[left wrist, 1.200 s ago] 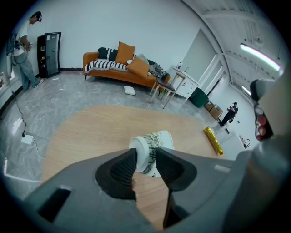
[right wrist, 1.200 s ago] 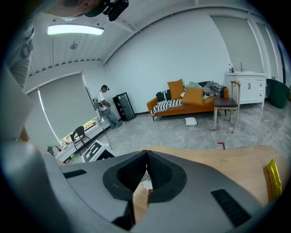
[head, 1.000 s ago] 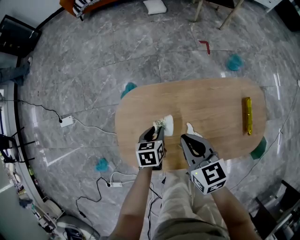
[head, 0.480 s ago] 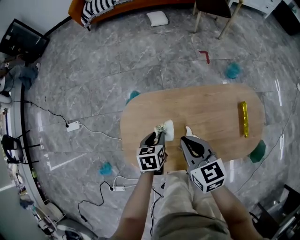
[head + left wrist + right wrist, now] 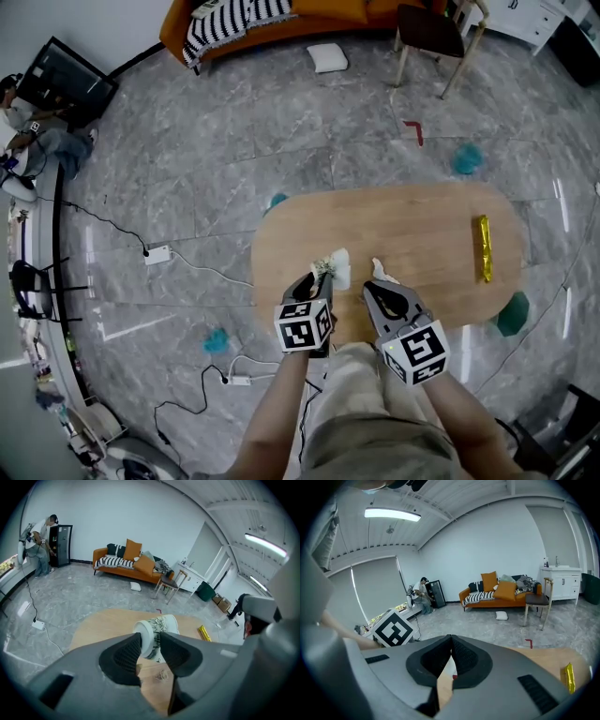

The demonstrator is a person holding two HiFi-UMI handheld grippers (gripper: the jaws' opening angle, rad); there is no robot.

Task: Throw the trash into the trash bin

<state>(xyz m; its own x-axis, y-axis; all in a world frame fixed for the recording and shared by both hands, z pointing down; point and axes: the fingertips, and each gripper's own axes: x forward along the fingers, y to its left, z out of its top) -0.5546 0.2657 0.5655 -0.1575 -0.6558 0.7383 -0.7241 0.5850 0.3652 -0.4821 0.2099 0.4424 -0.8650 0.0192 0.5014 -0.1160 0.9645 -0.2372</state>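
Low at centre of the head view, the left tongs (image 5: 150, 636) are clamped on a paper cup (image 5: 161, 623). The right tongs (image 5: 380, 284) are pinched together on a white scrap (image 5: 381, 269). Both hang over the near edge of the surface (image 5: 422, 220), likely for carrying off; no trash bin shows. A gold wrapper (image 5: 483, 247) waits at right.

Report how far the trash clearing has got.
Done: nothing looks thrown away yet. In hand: the left gripper is shut on the white paper cup with green print, and the right gripper pinches a thin white scrap. Left: the gold foil wrapper lies on the oval wooden table, and both held pieces await disposal.
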